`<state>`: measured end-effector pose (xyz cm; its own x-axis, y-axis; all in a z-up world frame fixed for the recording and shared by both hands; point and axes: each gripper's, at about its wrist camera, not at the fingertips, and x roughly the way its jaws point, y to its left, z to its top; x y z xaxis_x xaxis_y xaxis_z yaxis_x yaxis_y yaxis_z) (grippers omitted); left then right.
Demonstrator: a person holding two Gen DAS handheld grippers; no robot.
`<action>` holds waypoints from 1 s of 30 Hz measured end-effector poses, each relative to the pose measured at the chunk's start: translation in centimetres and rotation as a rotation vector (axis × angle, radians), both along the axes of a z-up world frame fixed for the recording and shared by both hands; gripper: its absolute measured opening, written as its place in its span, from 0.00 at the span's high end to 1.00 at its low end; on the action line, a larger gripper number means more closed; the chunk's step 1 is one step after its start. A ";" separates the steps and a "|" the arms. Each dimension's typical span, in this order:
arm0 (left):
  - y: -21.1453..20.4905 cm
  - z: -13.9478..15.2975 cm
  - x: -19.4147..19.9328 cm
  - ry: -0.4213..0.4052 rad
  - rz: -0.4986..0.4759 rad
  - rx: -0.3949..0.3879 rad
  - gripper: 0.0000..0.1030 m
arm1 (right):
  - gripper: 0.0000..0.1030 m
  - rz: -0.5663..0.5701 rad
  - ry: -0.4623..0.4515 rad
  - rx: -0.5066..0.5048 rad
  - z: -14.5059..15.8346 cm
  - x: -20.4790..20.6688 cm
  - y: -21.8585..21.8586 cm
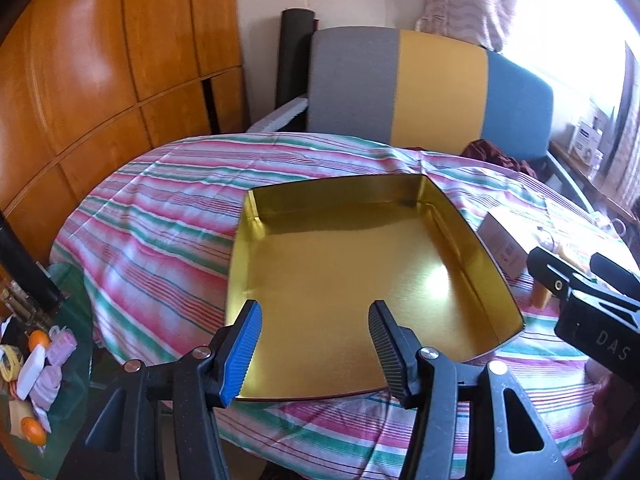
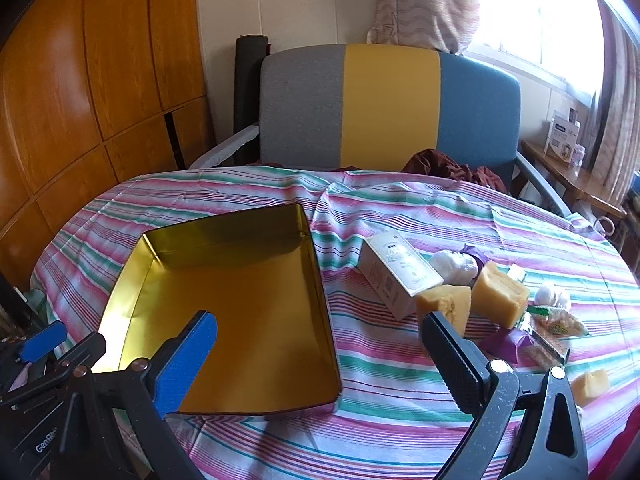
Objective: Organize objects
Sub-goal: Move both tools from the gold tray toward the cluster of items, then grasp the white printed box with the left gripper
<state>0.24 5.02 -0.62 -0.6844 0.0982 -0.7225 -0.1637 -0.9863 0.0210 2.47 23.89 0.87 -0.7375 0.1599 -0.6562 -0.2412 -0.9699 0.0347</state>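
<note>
With both your left gripper (image 1: 316,346) and right gripper (image 2: 320,364) spread wide and holding nothing, the light, stiff carton (image 2: 398,274) lies right of the tin (image 2: 224,360) on the surface (image 2: 400,360); pinch its long flat sides.

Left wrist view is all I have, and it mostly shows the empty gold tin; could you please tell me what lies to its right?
Observer: A white carton lies on the striped cloth, apart from the gold tin.
Operator: Thank you. Is anything else near that carton?
Observer: Yes, yellow blocks lie beside it, and a white wrapped ball lies just behind.
Operator: Are the right tongs carrying anything?
Observer: No, the right tongs are open and hold nothing.
</note>
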 end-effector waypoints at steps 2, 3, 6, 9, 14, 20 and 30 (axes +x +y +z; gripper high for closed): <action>0.7 -0.1 0.1 -0.002 -0.031 0.003 0.45 | 0.00 -0.009 -0.002 -0.003 -0.1 0.1 0.5; 1.0 -0.1 0.1 -0.001 -0.040 -0.001 0.45 | 0.00 -0.014 -0.003 -0.003 -0.1 0.2 0.8; 2.1 -0.1 0.3 0.008 -0.080 -0.015 0.45 | 0.00 -0.026 -0.006 -0.004 -0.2 0.3 1.5; 3.0 -0.2 0.4 -0.004 -0.138 0.012 0.45 | 0.00 -0.038 -0.007 0.001 -0.2 0.4 2.3; 3.3 -0.1 -0.7 -0.119 -0.248 0.231 0.36 | 0.00 -0.059 -0.002 -0.005 0.1 1.1 5.3; 5.4 0.4 -1.5 -0.095 -0.322 0.283 0.36 | 0.00 -0.153 -0.027 -0.019 0.3 2.6 12.1; 12.2 0.5 -3.9 -0.219 -0.473 0.240 0.33 | 0.00 -0.350 -0.032 -0.073 -2.0 5.7 24.0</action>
<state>-3.69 17.21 -0.16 -0.3629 0.5363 -0.7620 -0.5638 -0.7775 -0.2787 8.16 47.89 -1.11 -0.6255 0.3510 -0.6968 -0.5602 -0.8237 0.0878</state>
